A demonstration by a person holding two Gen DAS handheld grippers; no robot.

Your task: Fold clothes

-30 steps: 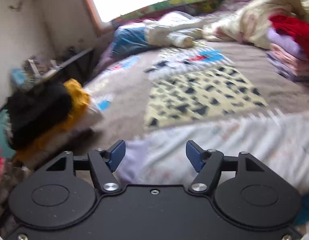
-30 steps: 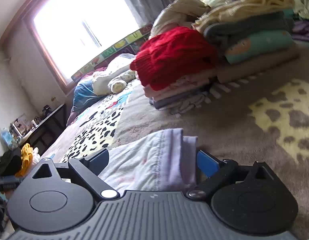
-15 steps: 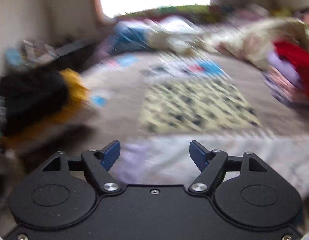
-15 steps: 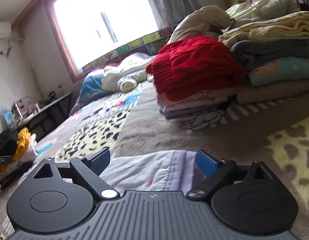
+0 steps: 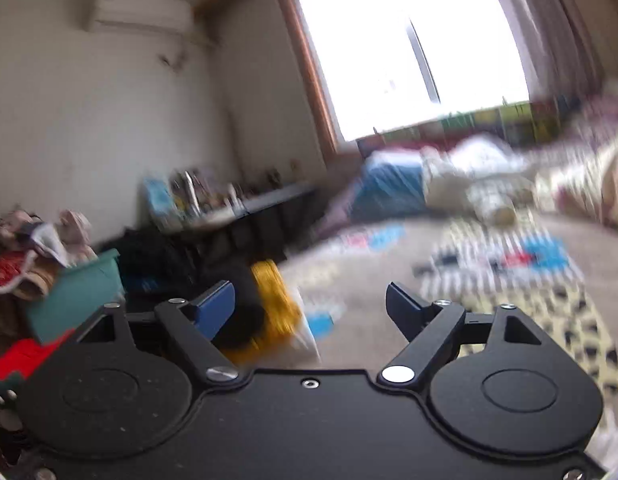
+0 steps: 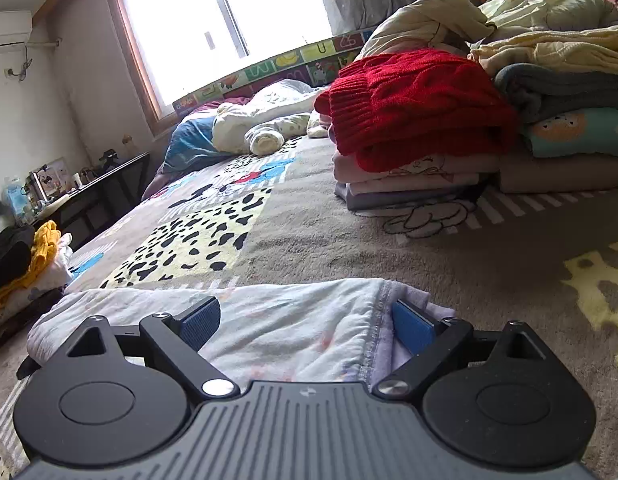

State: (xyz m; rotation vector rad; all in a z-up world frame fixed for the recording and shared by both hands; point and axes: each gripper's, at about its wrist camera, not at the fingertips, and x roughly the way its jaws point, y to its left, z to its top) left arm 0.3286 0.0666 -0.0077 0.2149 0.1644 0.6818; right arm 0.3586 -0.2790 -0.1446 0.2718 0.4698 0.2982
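Observation:
A pale lilac and white garment (image 6: 269,320) lies folded flat on the patterned bed cover (image 6: 309,232) in the right wrist view. My right gripper (image 6: 305,320) hovers over its near edge, open, its blue pads (image 6: 413,326) spread on either side of the cloth. In the blurred left wrist view my left gripper (image 5: 309,306) is open and holds nothing; it points off the bed's left side toward a black and yellow clothes pile (image 5: 261,308). The pale garment is out of that view.
A stack of folded clothes topped by a red knit sweater (image 6: 413,112) stands at the right with folded blankets (image 6: 569,92) beside it. Rumpled bedding (image 6: 261,124) lies under the window. A cluttered desk (image 6: 69,196) and a teal bin (image 5: 73,296) stand left of the bed.
My left gripper has swung up and to the left, away from the pale garment, which has left its view. My right gripper has lowered slightly over the garment and stays open.

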